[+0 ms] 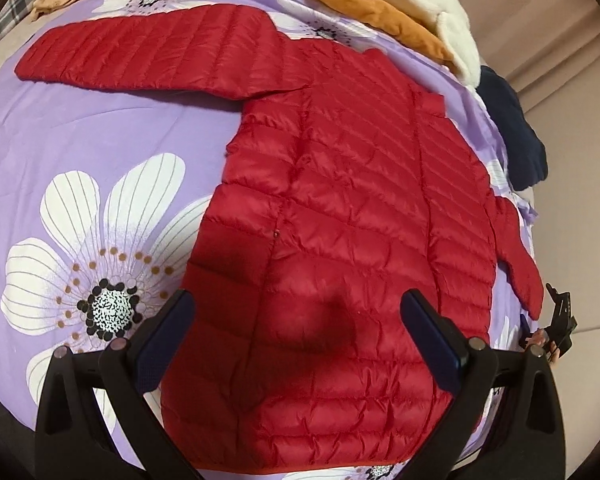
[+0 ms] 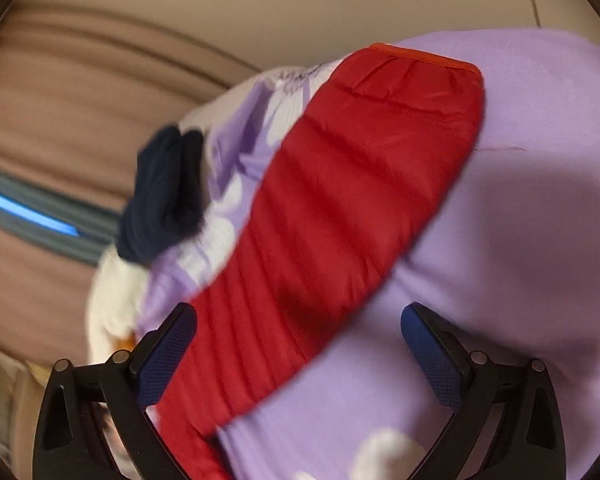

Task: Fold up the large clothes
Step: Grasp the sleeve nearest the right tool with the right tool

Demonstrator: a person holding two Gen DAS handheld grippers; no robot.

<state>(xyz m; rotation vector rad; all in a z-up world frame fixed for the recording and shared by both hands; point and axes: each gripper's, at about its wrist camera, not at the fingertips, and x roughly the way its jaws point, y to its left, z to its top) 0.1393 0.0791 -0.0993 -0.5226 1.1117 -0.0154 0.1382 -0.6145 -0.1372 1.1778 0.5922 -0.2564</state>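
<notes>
Red jacket point(image 1: 340, 208) lay flat on bed point(image 1: 100, 128). Both grippers, left gripper point(image 1: 296, 312) and right gripper point(image 2: 298, 324), gaped wide, empty. Right view blurred; probably best to pinch sleeve point(image 2: 340, 184) near cuff.

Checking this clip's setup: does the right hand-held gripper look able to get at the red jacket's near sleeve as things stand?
Probably yes. The right hand-held gripper is open, and the red jacket's sleeve lies flat on the purple bedspread, running between its fingers with nothing on top.
</notes>
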